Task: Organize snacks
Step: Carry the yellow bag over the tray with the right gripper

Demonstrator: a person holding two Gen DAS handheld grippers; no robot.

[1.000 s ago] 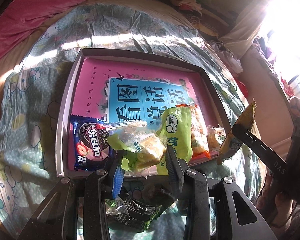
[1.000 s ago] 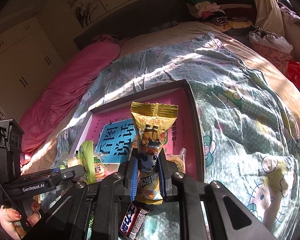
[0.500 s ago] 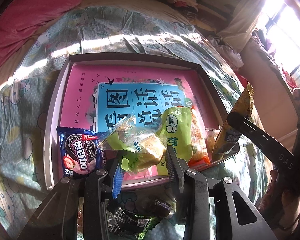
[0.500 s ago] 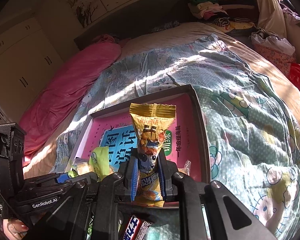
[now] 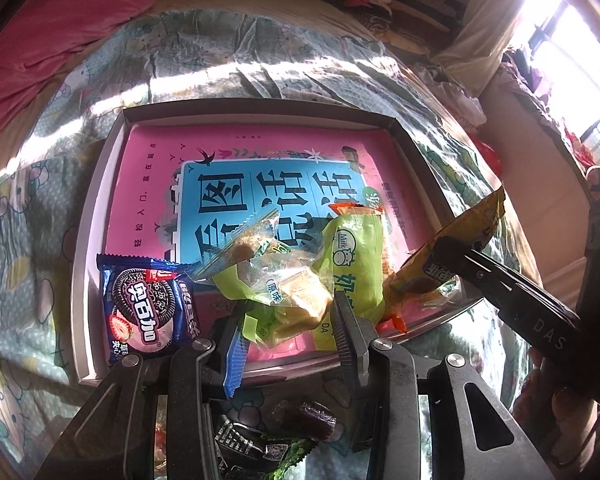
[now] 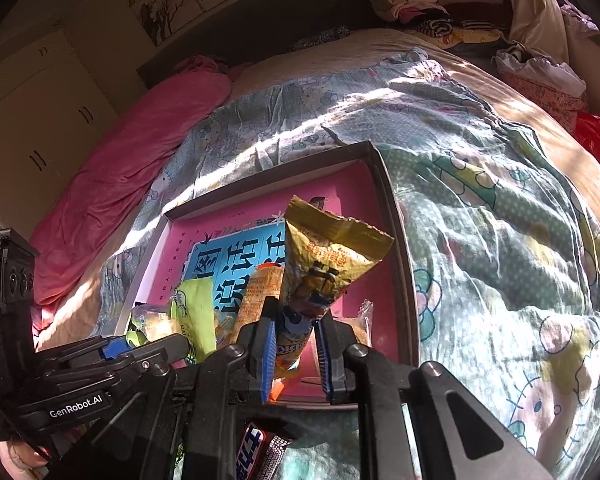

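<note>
While both grippers pinch snacks over the tray, the scene reads so:

Left gripper (image 5: 290, 318): pressed together on a clear cake packet (image 5: 296, 296), which sits between its jaws just past the tips.
Cake packet: above the tray's near edge, touching the snacks beside it; long axis runs from the jaws up and left, its crimped clear end over the blue book cover.
Right gripper (image 6: 294, 338): clamped on the lower part of a yellow bag (image 6: 320, 276).
Yellow bag: stands up out of the jaws, long axis roughly along the fingers, crimped top flared and leaning right; over the tray's near right corner. In the left view it slants in from the right (image 5: 448, 256).
Tray (image 5: 100, 208): shallow box on the bedspread (image 5: 32, 208), a pink and blue book (image 5: 236, 184) flat inside.
Oreo pack (image 5: 148, 308): near left corner of the tray, left of the left gripper.
Green milk pack (image 5: 356, 256): between cake packet and yellow bag, an orange packet (image 6: 260, 292) behind it.
Loose snacks: a candy bar (image 6: 256, 452) and dark wrappers (image 5: 256, 444) on the bedspread below the grippers, outside the tray.
</note>
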